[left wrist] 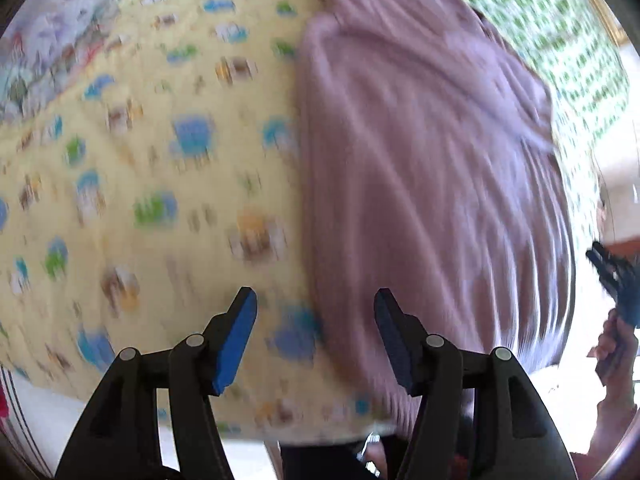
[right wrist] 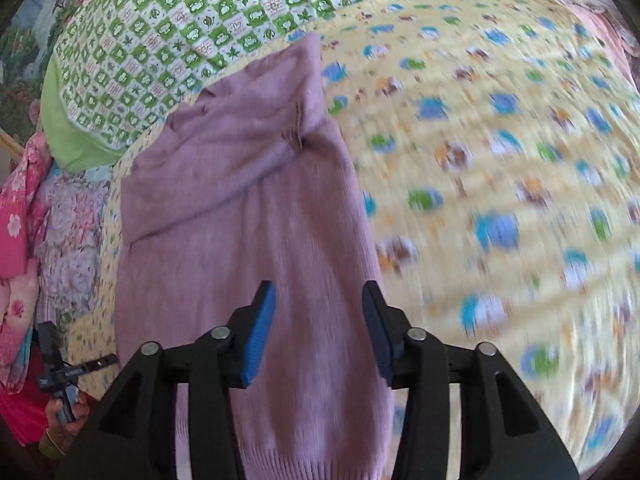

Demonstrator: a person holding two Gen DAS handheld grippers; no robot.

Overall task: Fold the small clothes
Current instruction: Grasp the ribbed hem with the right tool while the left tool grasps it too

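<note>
There is one pink-purple knit sweater [right wrist: 248,216], and it lies flat on one bed with a yellow sheet [right wrist: 500,168] that has little blue, green and brown animals all over it. In the right wrist view, going from left to right, some pink flowery cloth [right wrist: 20,216] is bunched at 9 o'clock, and low at 8 o'clock a hand [right wrist: 66,420] holds the other black tool. Next is one green and white checked pillow [right wrist: 168,40] at 11 o'clock, then the sweater in the middle, then the wide yellow sheet out to 3 o'clock. The sweater is long from 6 o'clock up to 12 o'clock. Its ribbed bottom edge is near the camera at 6 o'clock, and its folded top end points to 12 o'clock, close by the pillow. There are two tongs, one in each hand. The right tongs [right wrist: 319,312] sit over the low part of the sweater. They are about half open, with only a gap between the pads, and they hold nothing. In the left wrist view, which is blurry, the yellow sheet fills the side from 9 o'clock, and the sweater fills the side to 3 o'clock. The left tongs [left wrist: 316,320] hang over the sheet right at the sweater's edge. They are open wide and hold nothing. At 4 o'clock in that view a hand [left wrist: 616,344] holds the other tool.
</note>
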